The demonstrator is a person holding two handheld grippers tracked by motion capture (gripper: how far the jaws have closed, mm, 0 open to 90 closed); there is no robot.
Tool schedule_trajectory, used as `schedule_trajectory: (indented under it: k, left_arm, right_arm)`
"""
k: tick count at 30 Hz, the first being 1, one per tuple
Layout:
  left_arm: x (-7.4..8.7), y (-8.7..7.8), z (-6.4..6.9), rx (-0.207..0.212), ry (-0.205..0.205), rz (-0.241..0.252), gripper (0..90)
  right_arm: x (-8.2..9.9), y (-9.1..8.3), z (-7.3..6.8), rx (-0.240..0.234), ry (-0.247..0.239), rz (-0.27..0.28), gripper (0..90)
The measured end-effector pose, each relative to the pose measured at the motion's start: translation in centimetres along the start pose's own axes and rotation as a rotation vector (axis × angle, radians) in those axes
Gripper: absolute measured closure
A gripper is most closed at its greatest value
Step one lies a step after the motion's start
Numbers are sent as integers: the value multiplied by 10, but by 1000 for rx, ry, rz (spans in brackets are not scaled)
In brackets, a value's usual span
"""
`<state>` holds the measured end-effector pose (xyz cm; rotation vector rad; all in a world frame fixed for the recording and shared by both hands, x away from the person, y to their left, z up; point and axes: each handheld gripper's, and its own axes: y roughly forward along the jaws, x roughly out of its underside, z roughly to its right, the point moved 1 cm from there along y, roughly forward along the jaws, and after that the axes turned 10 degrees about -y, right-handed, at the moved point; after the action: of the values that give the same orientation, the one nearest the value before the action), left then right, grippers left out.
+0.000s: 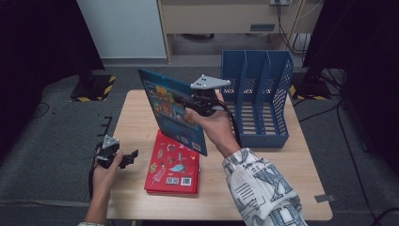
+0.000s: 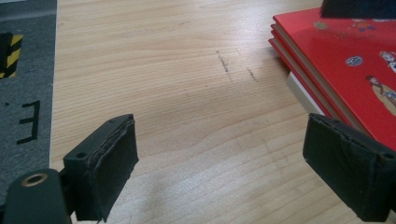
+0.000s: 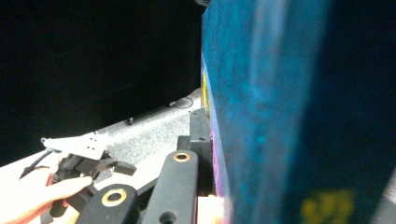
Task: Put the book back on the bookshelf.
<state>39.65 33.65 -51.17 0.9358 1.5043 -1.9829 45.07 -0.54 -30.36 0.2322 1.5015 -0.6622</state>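
Observation:
A blue picture book stands tilted in the air over the table's middle, and my right gripper is shut on its right edge. In the right gripper view the book's cover is very close, with a black finger pressed against it. Below it lies a stack of red books flat on the table. My left gripper hovers low at the table's left edge, open and holding nothing. Its jaws stand wide apart over bare wood, with the red stack just to their right.
A blue three-slot file holder stands upright at the back right of the wooden table. Grey floor with black-and-yellow tape lies beyond the left edge. Bare wood shows to the left of the red stack and along the front.

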Motion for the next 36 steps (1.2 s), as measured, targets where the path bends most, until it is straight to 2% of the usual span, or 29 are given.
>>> schedule_trajectory:
  k: [11,19,24,36]
  left_arm:
    - [5,8,4,-4,55,-62,93]
    - [8,12,6,-2,78,-97,92]
    - [10,15,8,4,88,-116,80]
    - [14,21,9,8,93,-165,64]
  right_arm:
    - [-10,-18,11,74,19,15,827]
    - [-16,-29,19,116,37,11,827]
    - [-19,-42,25,151,36,25,827]
    - [-19,-75,44,231,47,11,826]
